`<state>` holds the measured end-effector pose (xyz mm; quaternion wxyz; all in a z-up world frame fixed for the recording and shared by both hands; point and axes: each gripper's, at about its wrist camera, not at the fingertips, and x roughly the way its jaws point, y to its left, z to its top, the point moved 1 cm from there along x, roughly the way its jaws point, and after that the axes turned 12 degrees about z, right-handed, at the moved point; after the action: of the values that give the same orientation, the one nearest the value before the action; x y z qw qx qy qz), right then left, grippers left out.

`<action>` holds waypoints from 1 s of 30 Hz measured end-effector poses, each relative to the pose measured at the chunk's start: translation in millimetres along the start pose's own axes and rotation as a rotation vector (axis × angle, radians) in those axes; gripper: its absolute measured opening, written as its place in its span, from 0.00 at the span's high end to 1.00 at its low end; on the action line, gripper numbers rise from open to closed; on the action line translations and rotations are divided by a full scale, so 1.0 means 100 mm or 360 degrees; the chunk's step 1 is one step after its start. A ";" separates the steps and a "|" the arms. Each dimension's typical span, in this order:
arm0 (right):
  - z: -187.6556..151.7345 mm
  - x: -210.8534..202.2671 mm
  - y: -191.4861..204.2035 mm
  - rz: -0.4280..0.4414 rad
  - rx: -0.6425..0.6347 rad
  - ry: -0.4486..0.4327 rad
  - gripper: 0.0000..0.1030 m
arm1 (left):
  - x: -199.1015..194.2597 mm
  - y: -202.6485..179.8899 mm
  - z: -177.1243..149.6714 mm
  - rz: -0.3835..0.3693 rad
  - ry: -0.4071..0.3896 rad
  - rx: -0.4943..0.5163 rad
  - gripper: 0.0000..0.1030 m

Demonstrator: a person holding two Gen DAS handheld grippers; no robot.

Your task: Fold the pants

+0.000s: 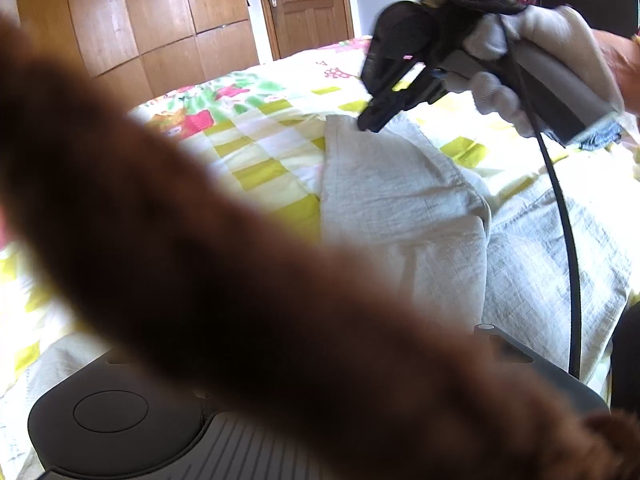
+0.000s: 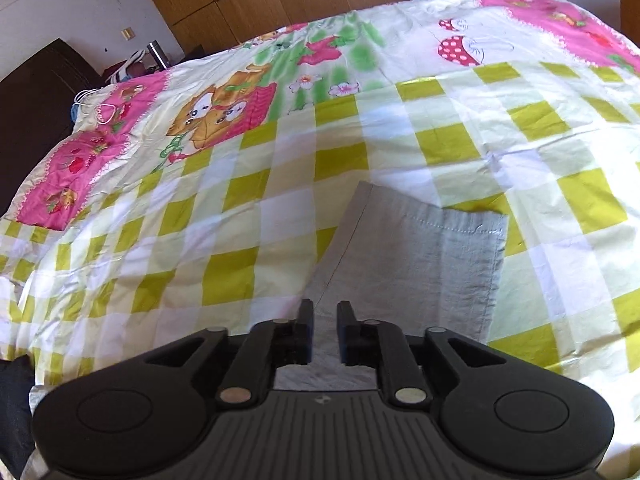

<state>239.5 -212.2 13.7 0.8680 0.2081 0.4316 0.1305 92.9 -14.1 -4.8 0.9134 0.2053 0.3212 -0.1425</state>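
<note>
A: Both layers of the pants (image 2: 416, 248) lie on the bed (image 2: 452, 144); my right gripper (image 2: 325, 320) is slightly open, holding nothing.

B: Left gripper is hidden, I cannot tell. The fold may slip.

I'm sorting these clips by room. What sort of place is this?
Most likely a home bedroom. The pants lie on a bed with a cartoon-print checked sheet, wooden wardrobe doors line the wall, and a panelled wooden door stands beyond the bed.
</note>
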 end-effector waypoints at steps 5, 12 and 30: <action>0.02 0.52 0.03 -0.0155 0.0055 0.0073 0.51 | 0.09 -0.08 -0.05 -0.0040 0.0008 -0.0004 0.43; 0.13 0.67 0.06 -0.0286 0.0001 0.0024 0.81 | 0.17 -0.01 -0.09 -0.0091 0.0015 -0.0075 0.43; -1.23 -2.53 -1.17 -0.0239 0.0510 -0.0642 0.81 | -0.39 -0.84 0.25 -0.0253 -0.0284 0.0201 0.43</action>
<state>-4.3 -387.5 67.4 0.8997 0.3319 0.2793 -0.0483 44.2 -94.4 14.0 0.9095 0.2228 0.2444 -0.2519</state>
